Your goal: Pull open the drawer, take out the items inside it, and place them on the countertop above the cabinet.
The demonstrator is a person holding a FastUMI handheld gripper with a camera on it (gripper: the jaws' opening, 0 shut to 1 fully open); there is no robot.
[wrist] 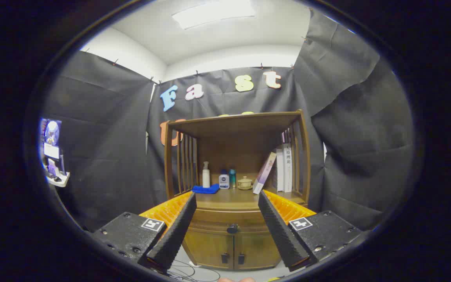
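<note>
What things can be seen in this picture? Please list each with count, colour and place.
cabinet: 1, brown wood, beyond the tongs
knob: 1, dark, on the shut drawer, between the fingers
cloth: 1, blue, on the countertop
pump bottle: 1, white, behind the cloth
small bottles: 2, white and teal, beside the pump bottle
pot: 1, beige, mid countertop
books: several, mostly white, standing or leaning beside the pot
tongs: 1, open, holding nothing

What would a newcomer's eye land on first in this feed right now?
The wooden cabinet straight ahead, its drawer knob framed between the open gripper fingers, drawer shut. Then the countertop clutter: blue cloth, bottles, leaning books.
</note>
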